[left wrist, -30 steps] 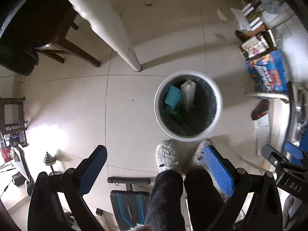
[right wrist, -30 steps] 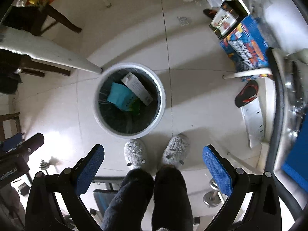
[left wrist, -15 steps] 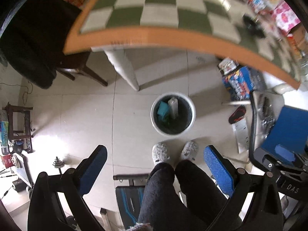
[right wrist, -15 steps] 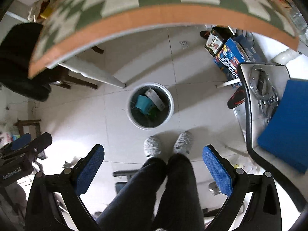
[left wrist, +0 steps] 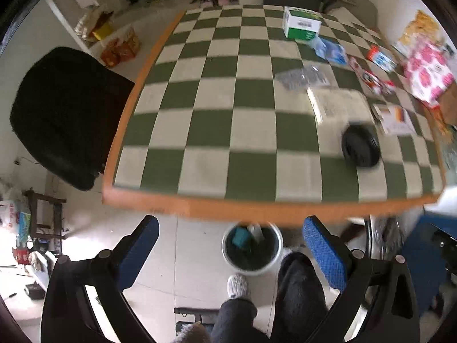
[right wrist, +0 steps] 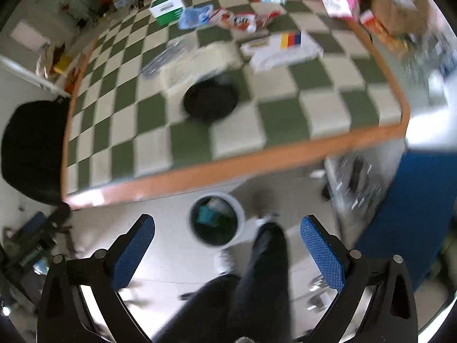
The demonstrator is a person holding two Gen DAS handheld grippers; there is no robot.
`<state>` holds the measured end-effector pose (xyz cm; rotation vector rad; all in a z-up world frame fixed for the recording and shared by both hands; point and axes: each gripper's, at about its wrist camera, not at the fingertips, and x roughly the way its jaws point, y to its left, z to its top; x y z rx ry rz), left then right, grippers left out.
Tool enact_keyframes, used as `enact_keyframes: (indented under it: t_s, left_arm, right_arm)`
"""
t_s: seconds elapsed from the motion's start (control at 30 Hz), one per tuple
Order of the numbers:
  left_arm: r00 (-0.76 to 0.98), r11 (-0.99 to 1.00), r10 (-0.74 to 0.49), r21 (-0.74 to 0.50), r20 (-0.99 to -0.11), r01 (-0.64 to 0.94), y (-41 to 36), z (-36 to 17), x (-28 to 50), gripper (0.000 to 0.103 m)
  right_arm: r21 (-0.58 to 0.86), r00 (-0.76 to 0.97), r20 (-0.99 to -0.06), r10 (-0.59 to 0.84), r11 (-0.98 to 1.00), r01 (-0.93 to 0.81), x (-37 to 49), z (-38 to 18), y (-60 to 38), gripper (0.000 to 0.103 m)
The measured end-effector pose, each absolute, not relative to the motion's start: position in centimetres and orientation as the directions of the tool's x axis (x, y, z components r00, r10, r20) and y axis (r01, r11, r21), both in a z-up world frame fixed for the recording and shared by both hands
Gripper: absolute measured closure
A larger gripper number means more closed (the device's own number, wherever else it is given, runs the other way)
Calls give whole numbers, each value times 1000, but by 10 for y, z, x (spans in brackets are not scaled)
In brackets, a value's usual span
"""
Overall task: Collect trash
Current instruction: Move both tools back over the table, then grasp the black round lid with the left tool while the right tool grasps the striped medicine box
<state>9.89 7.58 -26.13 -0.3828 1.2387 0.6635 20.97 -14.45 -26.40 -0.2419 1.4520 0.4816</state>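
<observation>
Bright daylight, flooding in from the left; blown-out glare on the floor tiles [left wrist: 82, 225]. Heavy fisheye bending along the checkered table [left wrist: 217, 131] edge, black vignette in the corners. Motion blur throughout, worst in the right wrist view: smeared packets, soft trash bin [right wrist: 217, 218].

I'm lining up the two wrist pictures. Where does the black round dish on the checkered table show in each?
Left wrist: black round dish right of centre, near the table's orange front edge.
Right wrist: dish left of centre, upper middle.
Shared landmark: white trash bin on the floor below the table edge.
</observation>
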Motion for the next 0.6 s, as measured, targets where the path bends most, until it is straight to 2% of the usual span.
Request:
enact_keyframes:
  t_s: [0.17,0.3,0.5,0.6]
  left_arm:
    - [106,713,210,78,-972,-697,71,-288,182,0]
    - [35,691,160,86,-987,-718,60,-318,241,0]
    - [-22,651,138,108,-990,-751,58,-339,289,0]
    - [-50,646,153,139,-987,-751,59,-340,298,0]
  right_arm:
    - [-57,41,-998,-40,721,-691,314,-305,-116,0]
    - [-165,79,-976,-204,449,-878,380,-352,-85,0]
    - [-211,216,-930,-297,-51,-976,414,-405,-52,0]
    - [-143,200,-924,-326,-190,-971,422,-424,-42,0]
